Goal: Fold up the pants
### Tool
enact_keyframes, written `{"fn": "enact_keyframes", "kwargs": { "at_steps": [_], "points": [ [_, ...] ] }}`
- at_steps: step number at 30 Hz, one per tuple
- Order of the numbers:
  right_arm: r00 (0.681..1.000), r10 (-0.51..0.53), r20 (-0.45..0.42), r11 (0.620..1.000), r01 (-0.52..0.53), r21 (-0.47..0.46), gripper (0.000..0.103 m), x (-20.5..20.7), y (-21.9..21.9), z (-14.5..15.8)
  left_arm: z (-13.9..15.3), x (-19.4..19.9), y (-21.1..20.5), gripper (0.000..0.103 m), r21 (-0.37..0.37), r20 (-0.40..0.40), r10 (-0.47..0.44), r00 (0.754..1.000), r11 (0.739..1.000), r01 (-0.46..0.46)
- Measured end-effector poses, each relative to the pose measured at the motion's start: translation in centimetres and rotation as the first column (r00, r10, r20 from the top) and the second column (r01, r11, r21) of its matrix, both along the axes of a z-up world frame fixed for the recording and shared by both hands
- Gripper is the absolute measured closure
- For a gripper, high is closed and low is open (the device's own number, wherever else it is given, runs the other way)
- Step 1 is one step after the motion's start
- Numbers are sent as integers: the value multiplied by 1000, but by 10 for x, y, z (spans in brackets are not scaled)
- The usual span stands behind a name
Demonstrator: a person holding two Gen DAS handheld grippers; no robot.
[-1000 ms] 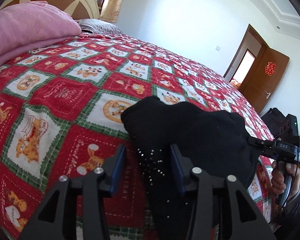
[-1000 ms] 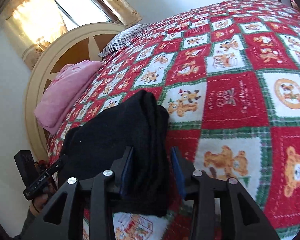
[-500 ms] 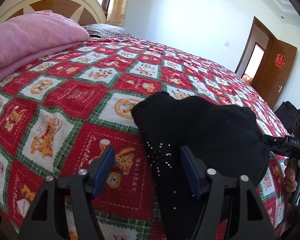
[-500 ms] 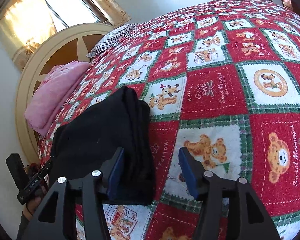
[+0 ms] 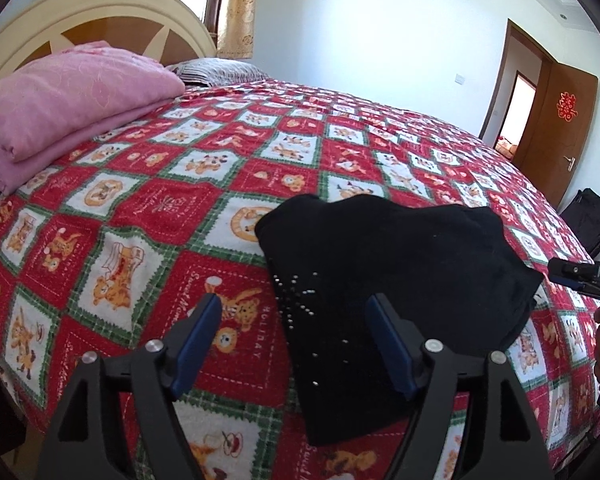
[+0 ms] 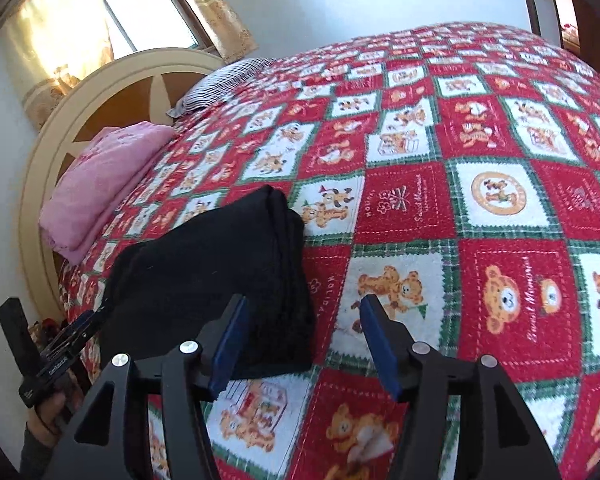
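**Pants folded, both claws spread wide and empty**

Left claw [image 5: 294, 330]: jaws wide apart, nothing between them. Blue pads on the inner faces of the fingers [image 5: 196, 334], black angular frame with silver rivets. It hangs above the near edge of the bed [image 5: 148, 216], just over the left end of the pants, not touching them as far as the view shows.

Right claw [image 6: 302, 334]: jaws equally wide, holding nothing. Same blue-padded build. Its left finger sits over the right end of the bundle, its right finger over bare bedspread.

Pants [image 5: 392, 272]: black, soft matte knit, folded into a compact, roughly rectangular bundle. They lie on the bed close to its near edge. The right wrist view shows stacked layers along the fold side [image 6: 288, 264], thick and rounded. The left wrist view shows a scatter of small shiny studs [image 5: 296, 292] on the near left part of the fabric.

Bedspread: fleecy, red and white squares with green plaid borders, printed with orange bears and text.

Pink quilt [image 5: 68, 96]: folded, puffy, faint swirl stitching, at the head end against the headboard [image 6: 100, 92], which is a cream arch with wood-tone panels. Striped pillow [image 6: 220, 84] beside it.

Brown wooden door [image 5: 556, 128] at the far wall, red ornament on it. Black bag [image 5: 588, 220] past the far right corner of the bed.
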State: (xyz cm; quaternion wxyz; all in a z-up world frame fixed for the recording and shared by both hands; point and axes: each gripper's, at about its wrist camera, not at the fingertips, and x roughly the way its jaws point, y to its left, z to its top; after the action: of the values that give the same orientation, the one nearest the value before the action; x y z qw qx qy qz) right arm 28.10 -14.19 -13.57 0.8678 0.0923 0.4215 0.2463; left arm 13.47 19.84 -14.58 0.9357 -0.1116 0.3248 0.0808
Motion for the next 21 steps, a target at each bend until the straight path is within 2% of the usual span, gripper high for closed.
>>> {"fn": "enact_keyframes", "kwargs": {
  "at_steps": [4, 7, 9, 10, 16, 21],
  "points": [
    [998, 22, 51, 999, -20, -36, 40, -29, -3, 18, 13, -10, -13, 25, 5, 21, -11, 1000, 1000, 11],
    [992, 26, 125, 999, -20, -46, 39, -58, -10, 36, 26, -21, -24, 17, 25, 52, -26, 998, 999, 24],
    [983, 14, 181, 999, -6, -46, 34, -79, -17, 50, 35, -29, -32, 7, 34, 73, -29, 997, 999, 27],
    [981, 11, 196, 999, -2, -44, 33, -85, -19, 54, 38, -31, -35, 5, 36, 81, -32, 996, 999, 29],
    [955, -23, 295, 999, 36, -39, 31, -115, -31, 84, 58, -46, -53, 4, 51, 116, -66, 991, 997, 60],
    [939, -34, 343, 998, 52, -42, 30, -125, -33, 94, 68, -56, -61, 4, 66, 139, -77, 987, 995, 68]
  ]
}}
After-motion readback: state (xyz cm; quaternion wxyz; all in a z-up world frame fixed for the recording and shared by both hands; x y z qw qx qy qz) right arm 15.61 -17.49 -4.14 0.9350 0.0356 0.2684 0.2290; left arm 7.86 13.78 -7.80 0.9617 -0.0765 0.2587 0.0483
